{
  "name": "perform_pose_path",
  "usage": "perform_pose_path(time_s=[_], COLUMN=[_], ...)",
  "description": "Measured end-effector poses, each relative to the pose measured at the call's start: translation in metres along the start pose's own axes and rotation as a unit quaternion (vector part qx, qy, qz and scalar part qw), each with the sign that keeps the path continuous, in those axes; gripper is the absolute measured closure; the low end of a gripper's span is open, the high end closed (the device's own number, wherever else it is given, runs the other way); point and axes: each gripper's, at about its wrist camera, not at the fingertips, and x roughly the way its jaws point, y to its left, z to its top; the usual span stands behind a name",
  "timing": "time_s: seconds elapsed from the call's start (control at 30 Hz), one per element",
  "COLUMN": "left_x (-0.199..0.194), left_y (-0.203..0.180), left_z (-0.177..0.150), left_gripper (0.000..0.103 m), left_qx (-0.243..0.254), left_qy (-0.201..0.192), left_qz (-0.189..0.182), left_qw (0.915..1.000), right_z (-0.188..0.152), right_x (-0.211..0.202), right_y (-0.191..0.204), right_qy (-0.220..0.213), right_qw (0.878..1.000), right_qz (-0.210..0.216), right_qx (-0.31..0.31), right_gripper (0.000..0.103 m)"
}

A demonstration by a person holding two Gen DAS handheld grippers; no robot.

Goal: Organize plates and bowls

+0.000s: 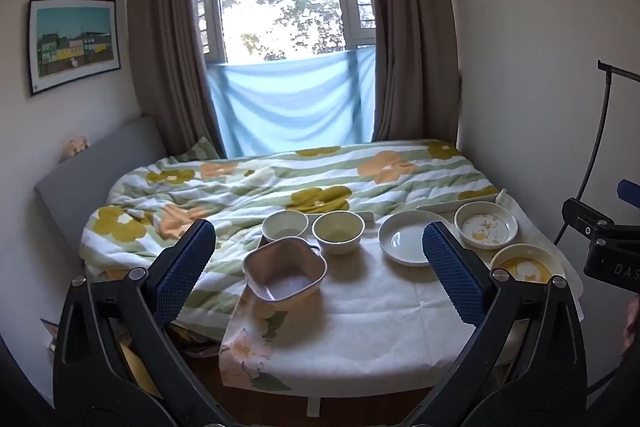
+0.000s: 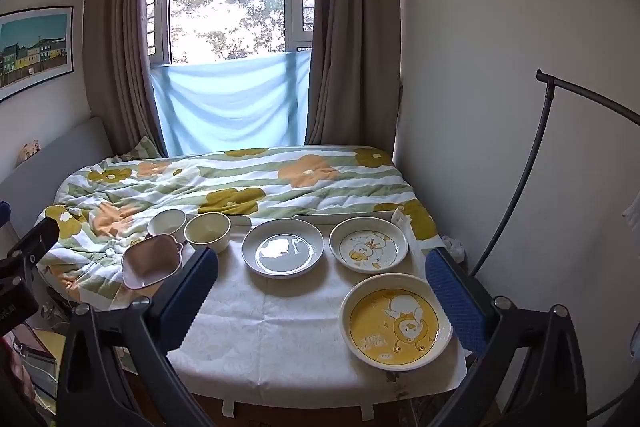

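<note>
Both grippers hover at the near edge of the worktop, left gripper and right gripper each with jaws spread wide and grasping nothing. I judge this a ready stance: nothing is picked yet.

Nearest the right gripper lies the yellow duck plate, flat on the white cloth, just inside its right finger. Beyond it sit the white duck plate and the plain grey plate, side by side and apart. All three plates occupy the right half, so I read stacking them as the right gripper's job.

On the left half, the pink bowl tilts at the worktop's corner, partly over the quilt. Behind it stand the cream bowl and the white bowl, nearly touching, suitable for nesting. Farther back, a white tray lies against the bed.
</note>
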Motion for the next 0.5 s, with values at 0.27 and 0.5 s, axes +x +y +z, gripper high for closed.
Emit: perform_pose_path(time_s=[0.27,0.5], left_x=[0.0027,0.0055], left_y=[-0.0024,-0.0032], left_z=[0.0026,0.002], left_gripper=[0.0,0.0], left_qx=[0.004,0.002], left_qy=[0.005,0.006], left_qz=[0.0,-0.009], left_qw=[1.0,0.9999], right_z=[0.0042,0.0028], right_x=[0.0022,0.004], right_y=[-0.0027,-0.0021], right_qy=[-0.002,-0.002], right_qw=[1.0,1.0], right_qz=[0.002,0.002], right_qx=[-0.001,-0.002], right_gripper=[0.0,0.0])
